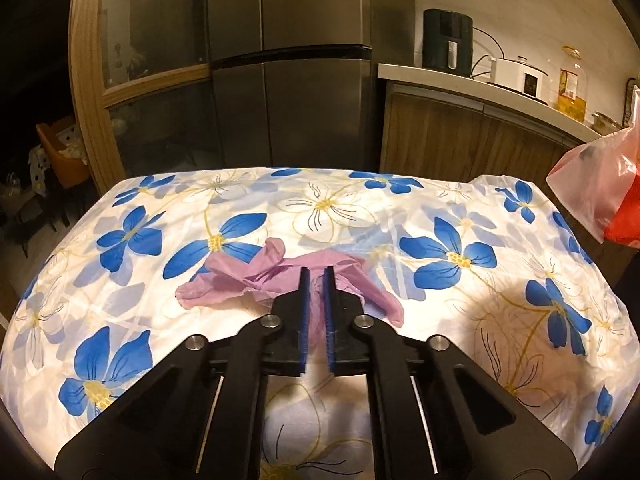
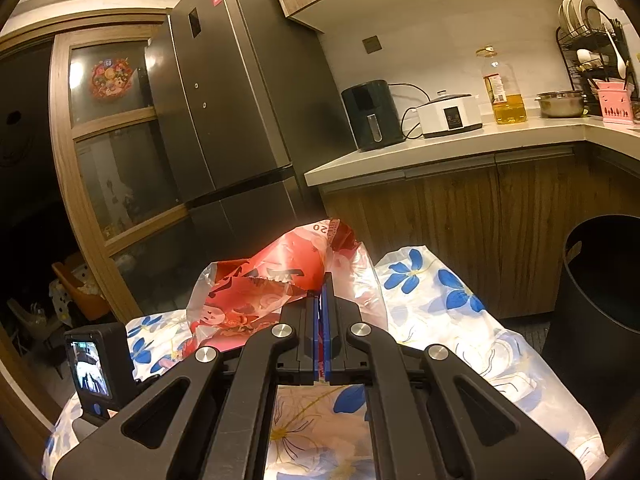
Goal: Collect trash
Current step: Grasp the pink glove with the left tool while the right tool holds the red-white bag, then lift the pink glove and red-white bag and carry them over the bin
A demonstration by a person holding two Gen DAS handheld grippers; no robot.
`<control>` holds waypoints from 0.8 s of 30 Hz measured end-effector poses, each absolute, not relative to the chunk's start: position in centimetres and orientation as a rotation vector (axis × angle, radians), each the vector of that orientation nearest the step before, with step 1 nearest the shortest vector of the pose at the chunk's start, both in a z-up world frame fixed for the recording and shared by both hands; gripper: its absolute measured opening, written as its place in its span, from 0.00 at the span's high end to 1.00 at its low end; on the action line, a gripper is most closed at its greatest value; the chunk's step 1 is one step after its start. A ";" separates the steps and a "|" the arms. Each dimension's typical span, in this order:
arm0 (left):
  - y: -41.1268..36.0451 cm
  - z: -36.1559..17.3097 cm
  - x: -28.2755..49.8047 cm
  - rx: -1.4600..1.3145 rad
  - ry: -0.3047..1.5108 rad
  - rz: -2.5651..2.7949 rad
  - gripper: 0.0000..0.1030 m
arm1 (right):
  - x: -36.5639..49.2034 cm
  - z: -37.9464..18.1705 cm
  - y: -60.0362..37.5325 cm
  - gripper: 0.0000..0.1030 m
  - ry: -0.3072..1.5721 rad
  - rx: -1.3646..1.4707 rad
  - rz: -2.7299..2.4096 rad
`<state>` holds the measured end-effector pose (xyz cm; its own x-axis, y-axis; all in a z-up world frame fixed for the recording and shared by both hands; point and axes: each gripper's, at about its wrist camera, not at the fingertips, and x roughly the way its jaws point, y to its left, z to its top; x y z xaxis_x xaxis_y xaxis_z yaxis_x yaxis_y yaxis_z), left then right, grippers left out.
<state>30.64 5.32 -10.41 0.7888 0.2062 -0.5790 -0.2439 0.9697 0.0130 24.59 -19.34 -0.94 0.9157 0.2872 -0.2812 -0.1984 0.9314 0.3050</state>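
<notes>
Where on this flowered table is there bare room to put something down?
The tablecloth is bare along the near-left side and across the far edge toward the fridge. The near-right corner looks free too. The middle is crowded: the purple glove lies there with the left gripper closed on it. The red bag hangs over the far-right edge.

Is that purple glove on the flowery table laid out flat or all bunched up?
Bunched up. The thin purple disposable glove lies crumpled and twisted on the blue-flowered tablecloth, its fingers splayed unevenly.
</notes>
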 end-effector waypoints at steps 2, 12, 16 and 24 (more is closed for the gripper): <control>5.4 -10.4 30.5 -0.071 0.618 0.245 0.99 | 24.4 -0.8 -19.5 0.98 0.326 0.277 0.250; 6.0 -8.8 27.6 -0.135 0.582 0.243 1.00 | 23.1 0.0 -21.1 0.98 0.304 0.276 0.235; 6.0 -7.5 25.3 -0.119 0.543 0.242 1.00 | 22.4 0.4 -22.0 0.98 0.296 0.277 0.228; 5.2 -3.9 22.1 -0.126 0.481 0.245 1.00 | 20.7 1.1 -23.5 0.98 0.283 0.292 0.233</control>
<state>22.10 5.23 -3.92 0.8581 0.2027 -0.4717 -0.2617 0.9631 -0.0622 20.69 -23.47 1.07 0.9340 0.2652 -0.2395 -0.1841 0.9315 0.3137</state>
